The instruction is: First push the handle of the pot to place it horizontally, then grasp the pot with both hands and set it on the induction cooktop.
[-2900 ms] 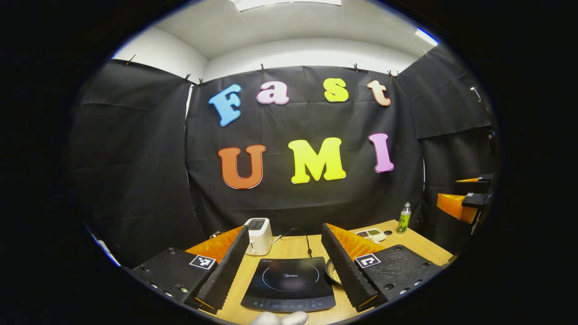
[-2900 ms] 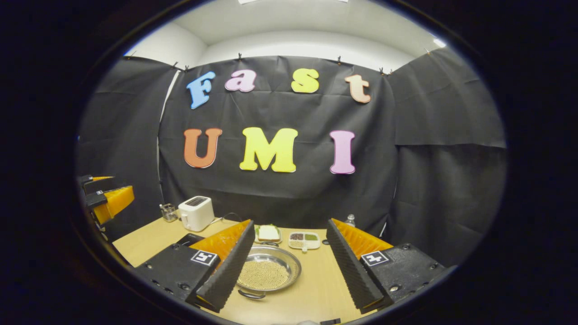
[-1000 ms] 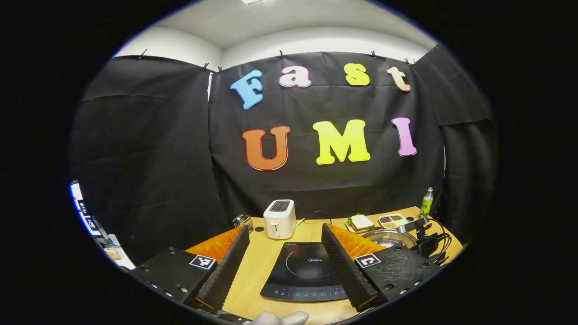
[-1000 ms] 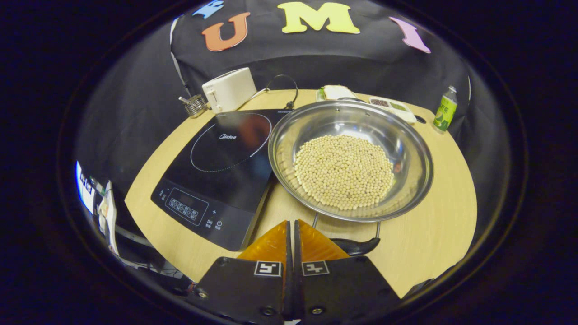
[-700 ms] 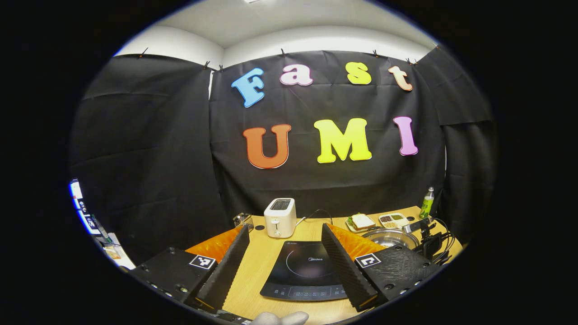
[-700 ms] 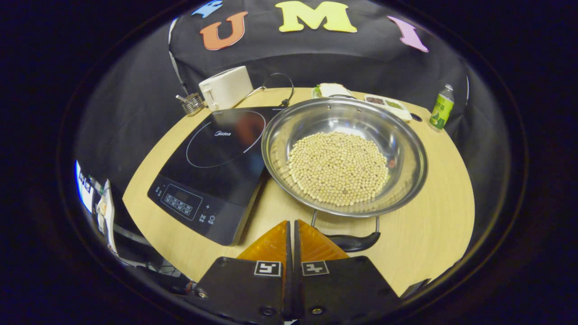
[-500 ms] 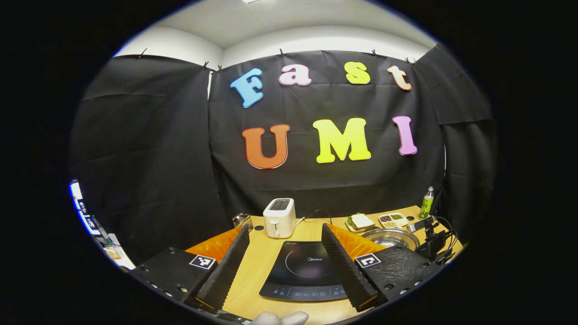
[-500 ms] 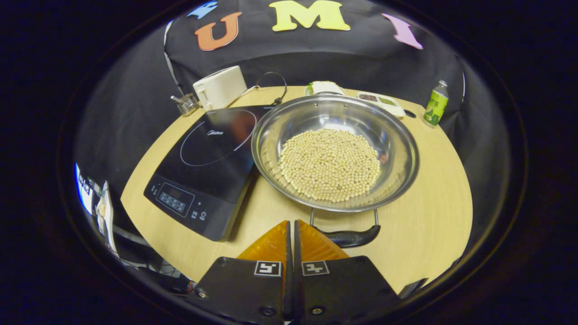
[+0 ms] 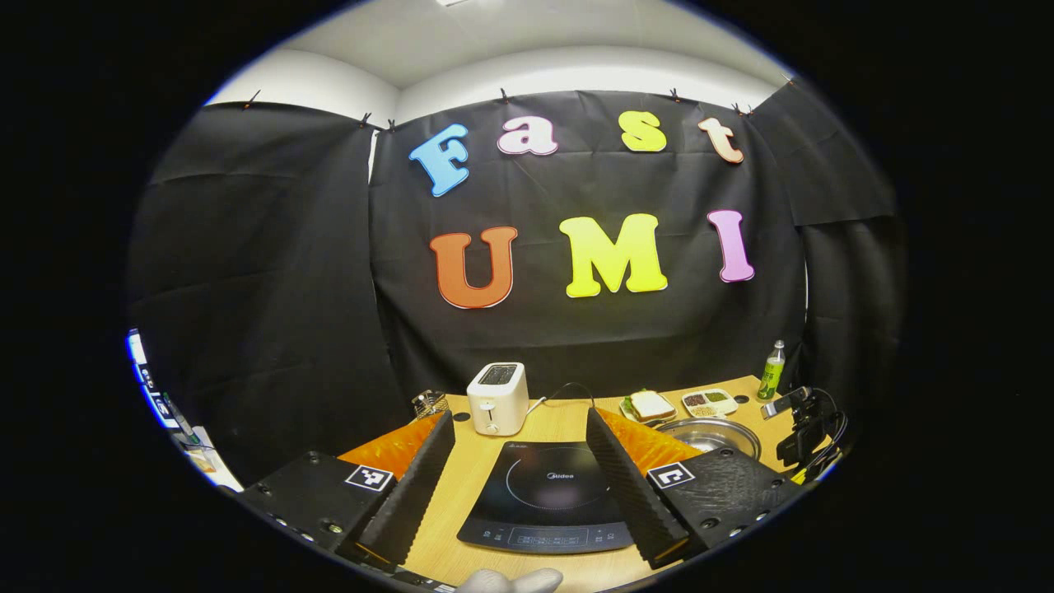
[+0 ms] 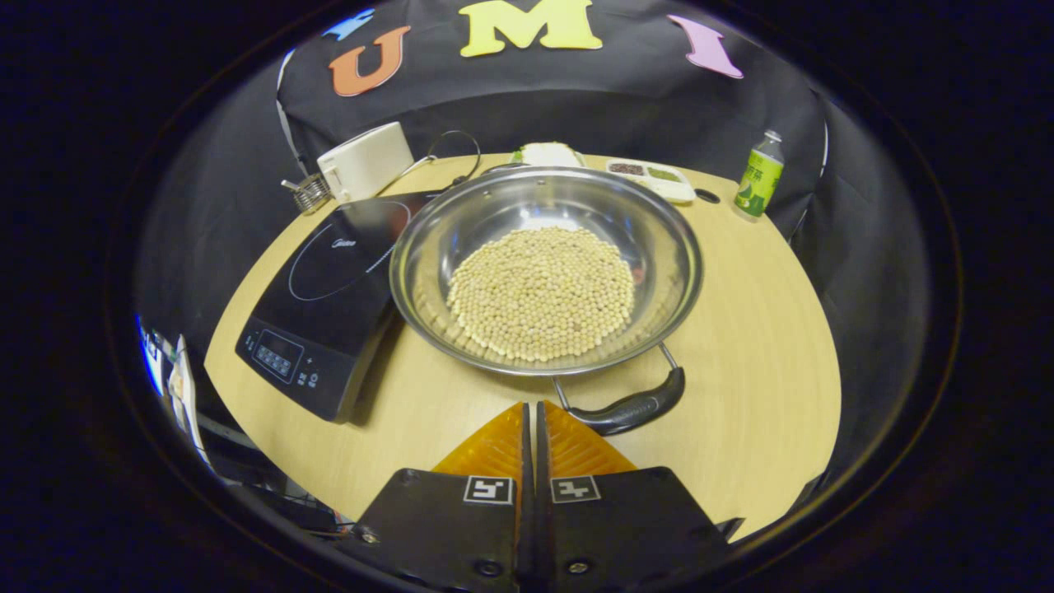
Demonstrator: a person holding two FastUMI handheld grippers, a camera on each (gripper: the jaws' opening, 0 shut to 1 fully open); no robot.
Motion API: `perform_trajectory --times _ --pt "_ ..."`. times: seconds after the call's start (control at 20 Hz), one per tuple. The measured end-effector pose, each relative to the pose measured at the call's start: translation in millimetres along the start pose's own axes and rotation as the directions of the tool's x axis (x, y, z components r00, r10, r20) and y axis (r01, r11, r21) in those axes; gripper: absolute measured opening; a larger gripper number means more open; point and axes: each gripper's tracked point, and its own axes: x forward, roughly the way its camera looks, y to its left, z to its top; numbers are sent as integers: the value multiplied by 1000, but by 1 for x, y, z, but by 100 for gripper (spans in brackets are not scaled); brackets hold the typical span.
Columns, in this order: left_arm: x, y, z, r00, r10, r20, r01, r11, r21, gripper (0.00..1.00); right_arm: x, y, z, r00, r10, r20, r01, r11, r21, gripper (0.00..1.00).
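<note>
Crowding pot [image 10: 543, 272]: cooktop [image 10: 321, 288] touching, toaster [image 10: 365, 162] behind, left fingers [image 9: 412, 486] apart, right fingers [image 10: 494, 449] together

Round wooden table [image 10: 766, 329] is set with induction cooktop [image 10: 329, 288], bean-filled pot [image 10: 543, 272] just beside it; toaster [image 10: 365, 161], wire holder [image 10: 309, 194], sandwich plate [image 10: 547, 154], divided dish [image 10: 655, 177], bottle [image 10: 759, 175] are ranged along far edge

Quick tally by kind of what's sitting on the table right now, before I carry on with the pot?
Pot of beans: 1
Induction cooktop: 1
Toaster: 1
Bottle: 1
Food dishes: 2, sandwich plate, divided tray
Wire holder: 1
Total: 7
</note>
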Motion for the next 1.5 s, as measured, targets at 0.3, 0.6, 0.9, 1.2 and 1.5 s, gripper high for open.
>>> perform_trajectory --times 0.3,0.6,0.9,1.2,1.5 --pt "8 -18 1 1000 -2 -6 2 1000 2 96 2 -44 2 999 -30 -17 30 1000 0 4" --pt "18 -35 -2 1000 9 -21 -9 1000 -2 96 8 -92 3 997 -52 -56 55 998 40 4" --pt "26 -47 -5 999 20 -39 -20 1000 -17 96 8 -75 4 998 -14 -61 11 999 -49 4" --pt "31 -45 -2 999 35 -39 -36 999 -16 96 12 -77 9 997 2 -73 -6 999 -46 4" --pt "37 -39 -6 997 61 -52 -62 998 -4 96 19 -116 23 996 -34 -86 35 999 19 1"
